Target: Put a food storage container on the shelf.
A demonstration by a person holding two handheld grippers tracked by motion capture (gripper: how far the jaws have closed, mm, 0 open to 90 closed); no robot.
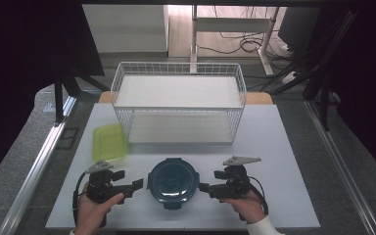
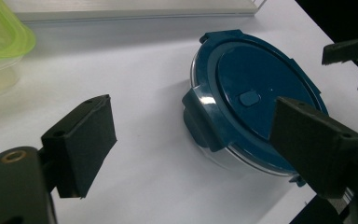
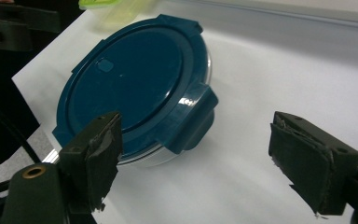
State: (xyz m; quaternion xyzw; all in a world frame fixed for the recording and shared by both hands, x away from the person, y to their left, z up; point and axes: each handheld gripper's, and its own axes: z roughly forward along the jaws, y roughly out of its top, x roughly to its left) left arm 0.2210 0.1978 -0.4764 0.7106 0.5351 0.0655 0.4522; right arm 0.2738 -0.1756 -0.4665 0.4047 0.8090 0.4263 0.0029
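Note:
A round clear container with a dark blue clip-on lid (image 1: 173, 182) sits near the table's front edge, between my two grippers. My left gripper (image 1: 129, 180) lies just to its left, pointing at it with the jaws open and apart from it. In the left gripper view the container (image 2: 256, 88) is ahead and to the right, one side latch facing my left gripper (image 2: 193, 119). My right gripper (image 1: 211, 180) lies to the container's right, also open. In the right gripper view a lid latch on the container (image 3: 135, 88) faces my right gripper (image 3: 196, 135), with no contact.
A rectangular container with a yellow-green lid (image 1: 108, 142) lies at the left, behind my left gripper. A white wire basket (image 1: 178, 100) with a shelf stands across the back of the white table (image 1: 274, 147). The table's right half is bare.

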